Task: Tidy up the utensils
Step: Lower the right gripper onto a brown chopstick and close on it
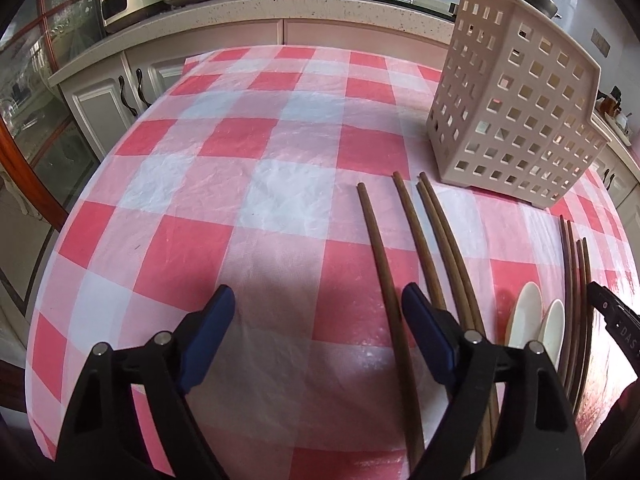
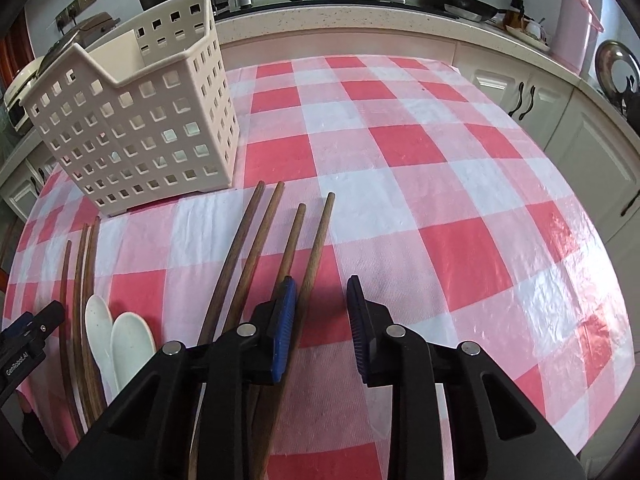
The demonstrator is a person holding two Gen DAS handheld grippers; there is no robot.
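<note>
Right hand-held gripper [image 2: 320, 312], lower centre of the right wrist view: blue-padded jaws released and hovering low, straddling the rightmost long brown wooden chopstick [image 2: 316, 252], which lies flat on the red-and-white checked plastic cloth of the counter [image 2: 440, 208]. The left pad overlaps the neighbouring chopstick [image 2: 290, 248]; whether it touches cannot be told. To grasp well, centre the jaws on the one stick, keep them aligned across its length, and clench only once the neighbour is outside the pads. A mid-shaft hold should limit swinging when the stick is stood upright.

Left hand-held gripper [image 1: 316, 304], lower centre of the left wrist view: jaws wide apart, grasping nothing, above bare cloth; its right pad sits over the same group of four chopsticks [image 1: 424, 232].

Lower left of the right wrist view: two white ceramic spoons [image 2: 116, 340] lie side by side between that group and a further bundle of dark chopsticks [image 2: 82, 280].

Farther back, upper left: the beige perforated plastic utensil holder [image 2: 140, 120] stands upright, just beyond the chopstick tips. It is probably the destination.
</note>
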